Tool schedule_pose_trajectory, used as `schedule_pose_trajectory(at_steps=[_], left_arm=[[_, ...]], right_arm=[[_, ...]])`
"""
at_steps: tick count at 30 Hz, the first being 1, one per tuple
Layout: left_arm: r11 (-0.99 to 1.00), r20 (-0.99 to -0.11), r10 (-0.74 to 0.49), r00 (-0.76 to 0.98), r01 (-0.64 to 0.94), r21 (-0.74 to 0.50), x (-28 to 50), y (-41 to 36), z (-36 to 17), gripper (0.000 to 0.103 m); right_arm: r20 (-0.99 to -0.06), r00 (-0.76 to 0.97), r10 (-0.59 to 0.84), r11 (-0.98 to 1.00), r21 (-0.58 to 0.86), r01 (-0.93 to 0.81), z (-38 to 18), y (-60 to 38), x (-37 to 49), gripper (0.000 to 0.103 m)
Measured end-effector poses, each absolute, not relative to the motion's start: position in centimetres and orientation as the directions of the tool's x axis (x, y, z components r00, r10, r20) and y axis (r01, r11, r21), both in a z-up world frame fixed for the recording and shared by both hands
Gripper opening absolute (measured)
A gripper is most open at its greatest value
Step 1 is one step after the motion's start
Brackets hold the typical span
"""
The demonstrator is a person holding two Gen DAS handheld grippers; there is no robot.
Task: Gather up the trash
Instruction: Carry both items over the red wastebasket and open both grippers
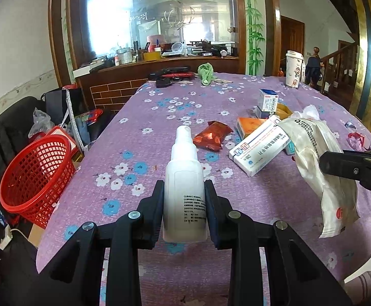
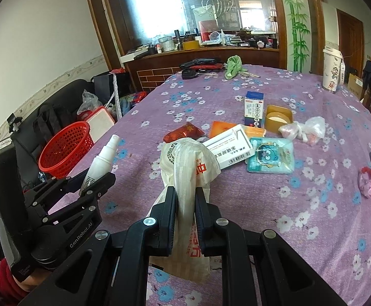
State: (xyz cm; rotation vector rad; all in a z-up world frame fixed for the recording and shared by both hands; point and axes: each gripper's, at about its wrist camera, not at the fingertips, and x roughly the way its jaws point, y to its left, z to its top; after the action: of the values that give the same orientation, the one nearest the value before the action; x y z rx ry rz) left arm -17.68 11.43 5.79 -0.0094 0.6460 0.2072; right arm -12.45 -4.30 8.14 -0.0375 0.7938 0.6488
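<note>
Purple flowered cloth covers the counter (image 1: pixel 160 117); left claw (image 1: pixel 184 199) pinches a stiff, light white plastic spray bottle (image 1: pixel 184 178) mid-body, right claw (image 2: pixel 185 204) pinches a limp, crinkly white plastic bag (image 2: pixel 185 173) near-centre.

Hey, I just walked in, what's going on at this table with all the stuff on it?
A person is clearing trash off a table with a purple flowered cloth, holding a gripper in each hand. The left gripper is clamped on a white spray bottle, and the right gripper is clamped on a crumpled white plastic bag. A red basket sits off the table's left edge. Medicine boxes and a red snack packet remain on the cloth.
</note>
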Motion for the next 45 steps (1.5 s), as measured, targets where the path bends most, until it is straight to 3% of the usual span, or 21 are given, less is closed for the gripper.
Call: schedule_pose_trajectory(at_steps=[24, 36, 45], left_arm=[[0.957, -0.592, 0.221, 0.775, -0.288, -0.021, -18.3, 17.2, 6.4, 0.029], [0.888, -0.568, 0.318, 0.759, -0.449, -0.103, -20.8, 26.6, 8.3, 0.029], [0.812, -0.598, 0.398, 0.696, -0.571, -0.125, -22.2, 35.0, 7.5, 0.029]], right_arm=[[-0.69, 0.472, 0.549, 0.757, 0.171, -0.63, 9.2, 2.1, -11.4, 0.015], [-0.697, 0.357, 0.622, 0.642, 0.193, -0.742, 11.0, 11.8, -10.4, 0.015], [-0.705, 0.263, 0.659, 0.551, 0.215, -0.806, 11.2, 21.6, -10.2, 0.015]])
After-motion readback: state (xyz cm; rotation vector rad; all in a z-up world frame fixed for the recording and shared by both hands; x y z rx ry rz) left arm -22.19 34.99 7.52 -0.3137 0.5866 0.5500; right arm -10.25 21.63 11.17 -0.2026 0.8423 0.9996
